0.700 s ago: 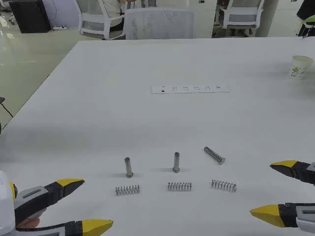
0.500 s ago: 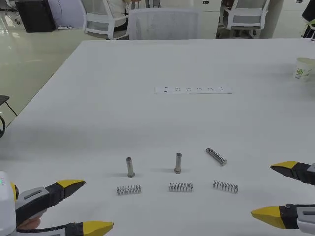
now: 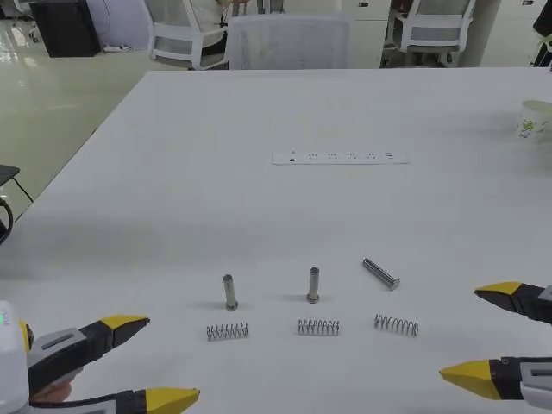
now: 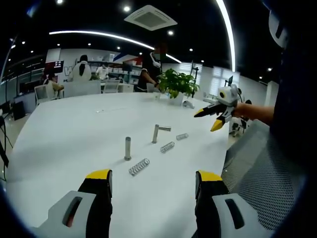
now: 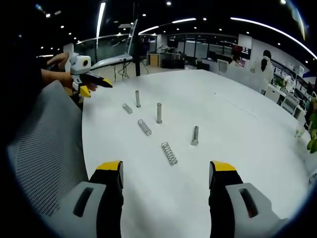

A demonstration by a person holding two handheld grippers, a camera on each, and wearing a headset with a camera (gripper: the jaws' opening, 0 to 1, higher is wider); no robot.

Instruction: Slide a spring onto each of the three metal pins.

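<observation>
The desk [image 3: 172, 172] is plain white; on it the left pin [image 3: 229, 291], middle pin [image 3: 313, 285] and right pin [image 3: 379, 273] are dull silver-grey metal, and the left spring [image 3: 228, 331], middle spring [image 3: 318, 327] and right spring [image 3: 396, 324] are paler silver, banded by fine coils. The left gripper [image 3: 159, 360] and right gripper [image 3: 470, 332] have bright yellow tips on black jaws, with grey and white bodies. The power strip [image 3: 340, 157] is white with small dark marks, the paper cup [image 3: 534, 120] white with a green print, the chair [image 3: 289, 41] pale grey mesh, and the plant [image 4: 177, 83] green.

The head view's right edge cuts off the right gripper [image 3: 458, 333] and paper cup [image 3: 536, 120].
</observation>
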